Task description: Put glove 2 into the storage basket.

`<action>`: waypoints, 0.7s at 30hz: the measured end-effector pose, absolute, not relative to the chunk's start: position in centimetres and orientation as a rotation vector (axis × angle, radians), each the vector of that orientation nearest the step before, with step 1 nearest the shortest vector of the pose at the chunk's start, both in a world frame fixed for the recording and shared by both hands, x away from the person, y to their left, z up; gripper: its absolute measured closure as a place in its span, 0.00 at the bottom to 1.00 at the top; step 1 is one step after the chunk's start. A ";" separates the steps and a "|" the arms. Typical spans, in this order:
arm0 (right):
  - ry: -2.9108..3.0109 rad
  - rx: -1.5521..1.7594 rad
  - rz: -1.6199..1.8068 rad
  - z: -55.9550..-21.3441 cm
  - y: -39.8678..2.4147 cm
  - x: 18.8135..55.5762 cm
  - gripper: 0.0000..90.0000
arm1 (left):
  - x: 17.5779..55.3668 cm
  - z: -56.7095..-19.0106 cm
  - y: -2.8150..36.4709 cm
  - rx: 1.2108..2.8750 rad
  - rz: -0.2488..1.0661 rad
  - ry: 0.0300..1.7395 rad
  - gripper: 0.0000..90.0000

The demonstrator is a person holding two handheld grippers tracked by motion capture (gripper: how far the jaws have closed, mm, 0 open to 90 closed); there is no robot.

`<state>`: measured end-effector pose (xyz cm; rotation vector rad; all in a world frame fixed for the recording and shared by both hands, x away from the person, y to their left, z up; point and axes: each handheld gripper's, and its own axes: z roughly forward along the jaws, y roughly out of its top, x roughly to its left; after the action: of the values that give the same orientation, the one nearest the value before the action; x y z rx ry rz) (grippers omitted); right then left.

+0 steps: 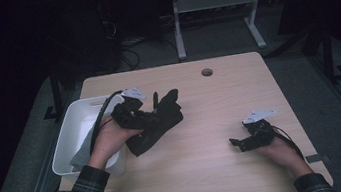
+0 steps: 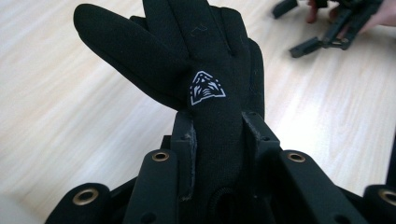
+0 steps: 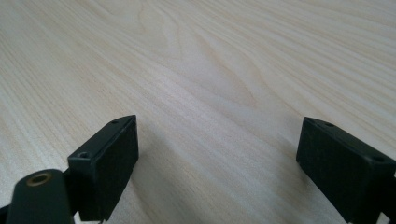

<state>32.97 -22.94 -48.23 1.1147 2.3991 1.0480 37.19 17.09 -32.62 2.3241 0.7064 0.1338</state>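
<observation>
Between the left tongs [image 2: 217, 135], the black glove [image 2: 187, 56] sits clamped.

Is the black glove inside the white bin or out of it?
Out: the black fabric glove hangs beside the white plastic bin, clamped in the left claw.

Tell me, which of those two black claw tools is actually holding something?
The left gripper, beside the white bin: its jaws pinch a black glove. The right gripper rests on the wooden table with its jaws wide apart and nothing between them.
</observation>
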 end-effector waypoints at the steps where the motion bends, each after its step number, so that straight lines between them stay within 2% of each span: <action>1: 2.399 1.114 1.048 -48.2 -22.9 33.0 0.14 | 37.2 -32.4 17.6 2.313 0.141 0.722 0.77; 21: 2.400 1.115 1.047 -48.2 -22.9 33.0 0.14 | 36.9 -31.2 30.5 2.159 0.292 1.034 0.77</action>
<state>32.97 -22.94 -48.23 1.1148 2.3996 1.0468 36.92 30.46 -31.19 2.1592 1.0340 0.2923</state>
